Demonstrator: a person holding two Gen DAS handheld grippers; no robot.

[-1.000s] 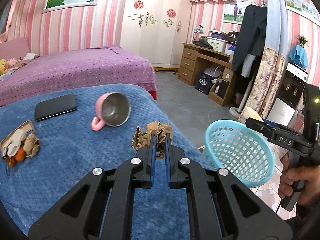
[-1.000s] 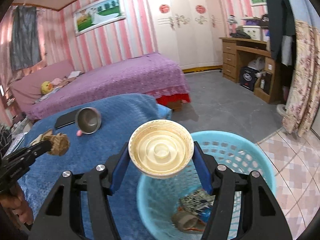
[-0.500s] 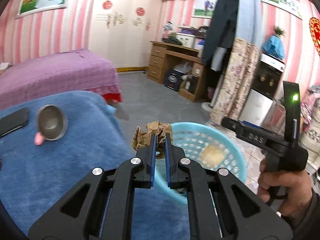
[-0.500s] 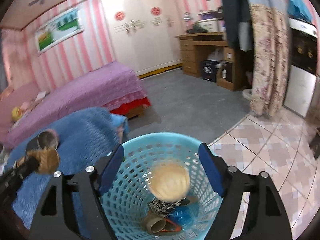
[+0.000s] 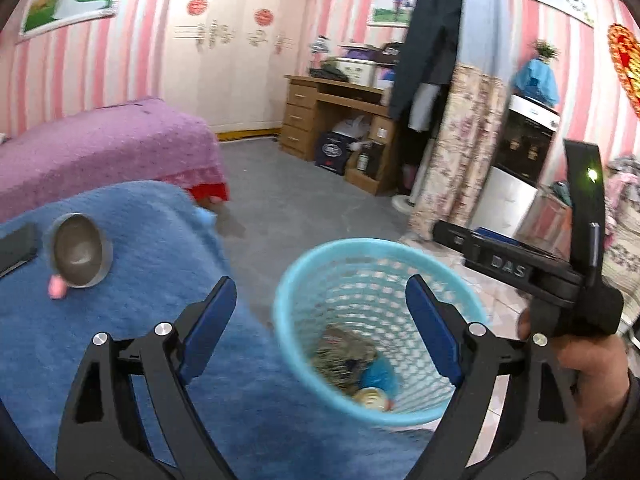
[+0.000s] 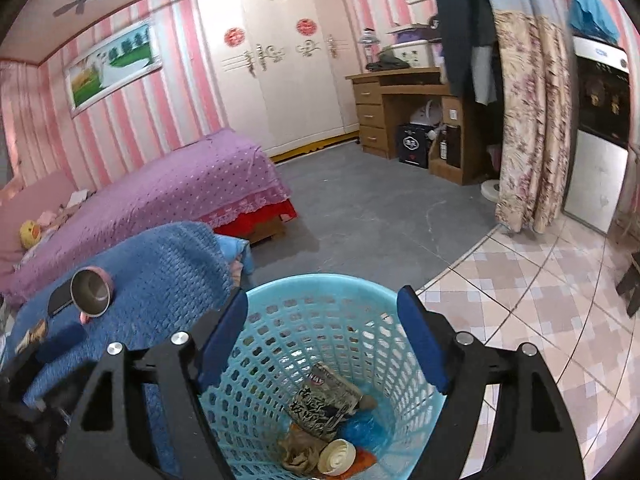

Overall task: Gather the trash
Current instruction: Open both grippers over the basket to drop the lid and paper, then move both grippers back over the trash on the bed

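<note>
Right wrist view puts us directly above the blue basket [image 6: 256, 364], and our right hand-held gripper [image 6: 322, 336] has its jaws spread wide with nothing between them. At the bottom of the basket we see the trash: a printed wrapper [image 6: 324, 400], a crumpled brown paper [image 6: 298, 450], a cream lid [image 6: 338, 456] and something blue and orange beneath. In the left wrist view our left hand-held gripper [image 5: 318, 322] is also wide open and empty, hanging over the near rim of the basket [image 5: 288, 344].

We judge the main risk to be the basket itself: it is light, stands just beside the blue-covered surface [image 6: 168, 264], and either open finger could catch its rim and tip it, spilling the trash onto the floor. Going back to the surface, we could also knock the tipped-over pink cup [image 5: 78, 258] or mistake the dark phone [image 5: 16, 246] beside it for trash. The left view is blurred, so a hasty swing adds to that danger.
</note>
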